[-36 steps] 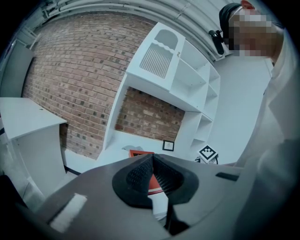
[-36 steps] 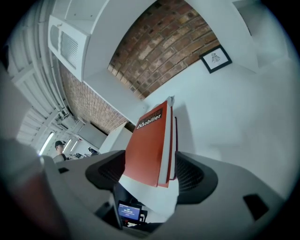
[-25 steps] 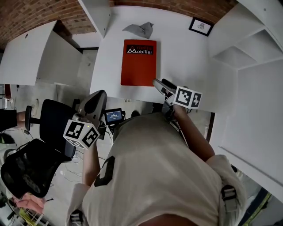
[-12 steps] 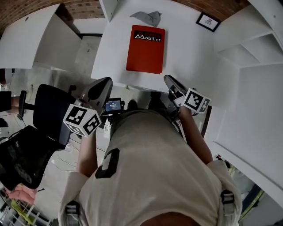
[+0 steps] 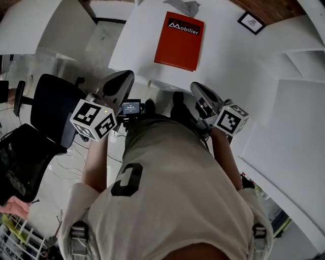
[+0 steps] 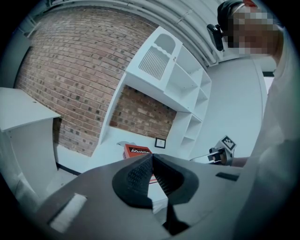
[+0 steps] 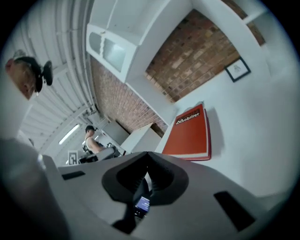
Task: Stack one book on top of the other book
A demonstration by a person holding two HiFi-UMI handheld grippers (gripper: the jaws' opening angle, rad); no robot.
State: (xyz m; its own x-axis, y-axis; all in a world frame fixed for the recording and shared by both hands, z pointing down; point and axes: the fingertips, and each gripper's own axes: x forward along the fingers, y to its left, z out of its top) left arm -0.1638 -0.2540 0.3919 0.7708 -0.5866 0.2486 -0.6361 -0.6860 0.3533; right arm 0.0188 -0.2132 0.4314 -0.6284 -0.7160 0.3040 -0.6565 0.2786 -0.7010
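Note:
A thick red book point(image 5: 179, 39) titled "Mobilier" lies flat on the white table point(image 5: 137, 45), its pale page edge facing me; it shows again in the right gripper view point(image 7: 190, 133) and, small, in the left gripper view point(image 6: 137, 151). Whether a second book lies under it I cannot tell. My right gripper point(image 5: 196, 88) hangs in front of the table's near edge, apart from the book. Its jaws have just been closing and stand shut point(image 7: 147, 163) with nothing between them. My left gripper point(image 5: 128, 77) is level with it on the left, also shut and empty point(image 6: 151, 158).
A crumpled grey cloth point(image 5: 185, 6) and a small framed picture point(image 5: 251, 21) lie beyond the book. A black office chair point(image 5: 48, 109) stands at the left. A small screen device point(image 5: 131, 107) sits at my waist. White shelves point(image 5: 299, 101) line the right.
The right gripper has pulled back from the book's near right corner, off the table edge, and its jaws have shut. The book stays in place. The left gripper barely shifted.

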